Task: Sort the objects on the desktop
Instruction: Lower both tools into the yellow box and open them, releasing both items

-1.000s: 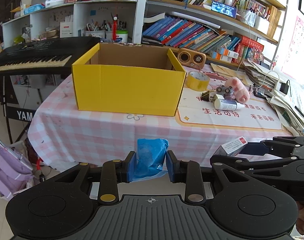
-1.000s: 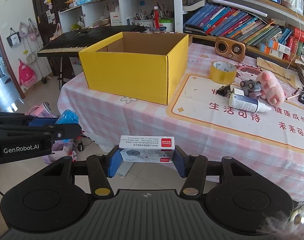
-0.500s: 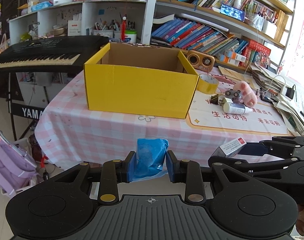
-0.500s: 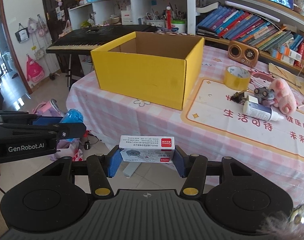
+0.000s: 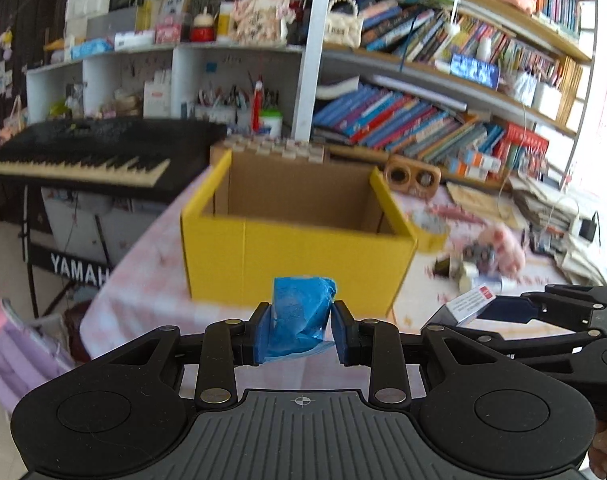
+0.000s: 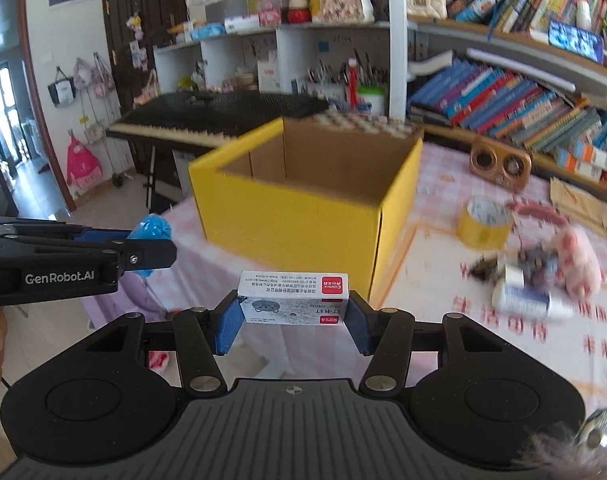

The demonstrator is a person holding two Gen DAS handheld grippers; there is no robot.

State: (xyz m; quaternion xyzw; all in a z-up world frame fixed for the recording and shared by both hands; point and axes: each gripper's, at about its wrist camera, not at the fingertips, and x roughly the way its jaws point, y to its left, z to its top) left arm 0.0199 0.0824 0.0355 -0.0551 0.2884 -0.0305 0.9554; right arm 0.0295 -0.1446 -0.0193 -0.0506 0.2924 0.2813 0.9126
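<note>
Bookshelves and a keyboard back the pink-checked table (image 6: 431,240). Left gripper (image 5: 301,330) is clamped on a crumpled blue bag (image 5: 301,316), right gripper (image 6: 291,318) on a small white carton (image 6: 293,298); both have risen closer to the open yellow box (image 6: 303,204), so drop-off looks next.

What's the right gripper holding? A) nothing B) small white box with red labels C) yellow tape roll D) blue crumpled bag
B: the right gripper is shut on the small white box, a pad pressing each end; the blue bag is in the left gripper, and the tape roll lies on the table.
</note>
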